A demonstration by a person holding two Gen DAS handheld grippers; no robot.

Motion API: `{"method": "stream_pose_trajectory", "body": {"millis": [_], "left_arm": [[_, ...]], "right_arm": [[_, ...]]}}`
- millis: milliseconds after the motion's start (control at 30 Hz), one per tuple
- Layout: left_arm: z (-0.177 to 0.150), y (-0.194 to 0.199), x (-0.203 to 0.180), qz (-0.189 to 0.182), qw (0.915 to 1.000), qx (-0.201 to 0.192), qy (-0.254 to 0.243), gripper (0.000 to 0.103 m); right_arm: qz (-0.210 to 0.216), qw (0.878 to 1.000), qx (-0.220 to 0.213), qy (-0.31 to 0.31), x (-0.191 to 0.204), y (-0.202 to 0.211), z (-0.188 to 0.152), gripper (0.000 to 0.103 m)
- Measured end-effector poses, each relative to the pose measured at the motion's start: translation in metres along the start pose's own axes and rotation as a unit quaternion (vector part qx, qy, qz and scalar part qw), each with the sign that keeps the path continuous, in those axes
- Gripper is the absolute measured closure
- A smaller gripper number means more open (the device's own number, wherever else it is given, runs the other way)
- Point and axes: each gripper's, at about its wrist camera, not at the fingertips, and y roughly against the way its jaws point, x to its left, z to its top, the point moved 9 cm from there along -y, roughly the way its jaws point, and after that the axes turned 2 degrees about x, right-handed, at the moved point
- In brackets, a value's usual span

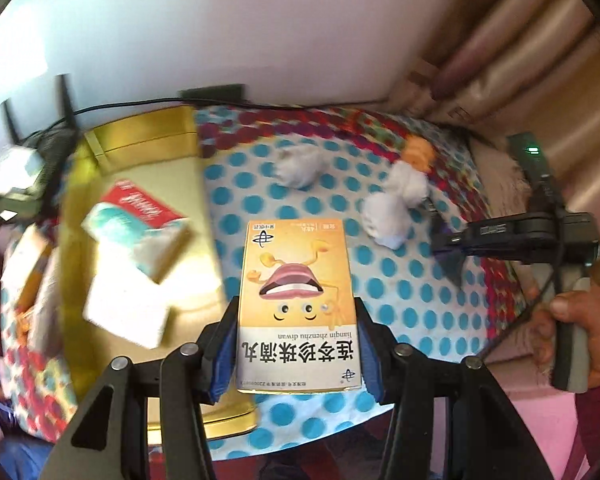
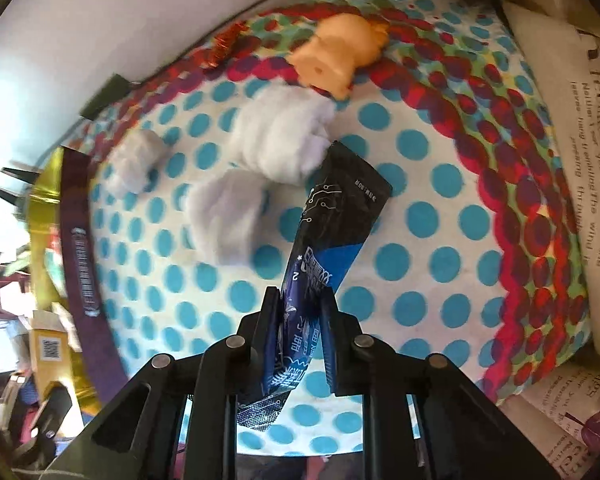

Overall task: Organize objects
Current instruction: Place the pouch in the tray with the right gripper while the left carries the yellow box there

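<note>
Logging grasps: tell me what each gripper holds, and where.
Left gripper clamps the box by its near-end sides; right gripper pinches the sachet low.

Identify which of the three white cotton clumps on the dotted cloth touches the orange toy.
The far clump, pressed against the orange toy; the small clump lies alone, and the near clump lies farther from the toy.

1. The right gripper (image 2: pixel 298 312) is clamped on a dark blue sachet (image 2: pixel 332 236), which leans toward 1 o'clock.
2. White cotton wads (image 2: pixel 276 136) lie on the dotted cloth (image 2: pixel 440 216) at 11 o'clock, the nearest touching the sachet's tip.
3. An orange toy (image 2: pixel 336 56) sits at 12 o'clock, against the cotton.
4. A gold box (image 2: pixel 46 208) lies at 9 o'clock.
</note>
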Motion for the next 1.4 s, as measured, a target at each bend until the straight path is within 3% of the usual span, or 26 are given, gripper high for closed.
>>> {"method": "stream_pose_trajectory", "body": {"millis": [200, 433, 633, 833, 1100, 1167, 1200, 1233, 1400], "left_arm": [[-0.004, 0.017, 0.052, 0.05, 0.9974, -0.017, 0.048, 0.051], [-0.017, 0.01, 0.104, 0.081, 0.9918, -0.006, 0.099, 0.051], [-0.019, 0.002, 0.117, 0.089, 0.9904, 0.001, 0.106, 0.051], [-0.019, 0.001, 0.12, 0.107, 0.9905, 0.01, 0.085, 0.051], [-0.02, 0.003, 0.126, 0.123, 0.9893, 0.014, 0.077, 0.051], [-0.019, 0.006, 0.126, 0.124, 0.9892, 0.011, 0.078, 0.051], [-0.019, 0.008, 0.126, 0.121, 0.9896, 0.01, 0.078, 0.051], [-0.018, 0.01, 0.126, 0.116, 0.99, 0.007, 0.079, 0.051], [-0.007, 0.024, 0.121, 0.094, 0.992, -0.016, 0.083, 0.051]], "right_arm": [[0.053, 0.998, -0.007, 0.041, 0.047, 0.022, 0.01, 0.085], [0.108, 0.981, 0.003, 0.158, 0.183, 0.02, 0.018, 0.085], [0.116, 0.958, 0.03, 0.259, 0.289, -0.011, 0.011, 0.085], [0.085, 0.948, 0.047, 0.304, 0.33, -0.048, 0.011, 0.085], [0.071, 0.948, 0.054, 0.306, 0.343, -0.079, 0.025, 0.081], [0.064, 0.949, 0.051, 0.305, 0.344, -0.082, 0.027, 0.065], [0.066, 0.949, 0.059, 0.302, 0.344, -0.083, 0.027, 0.04], [0.067, 0.95, 0.058, 0.298, 0.344, -0.083, 0.027, 0.029], [0.14, 0.957, 0.025, 0.252, 0.339, -0.05, 0.036, 0.03]]}}
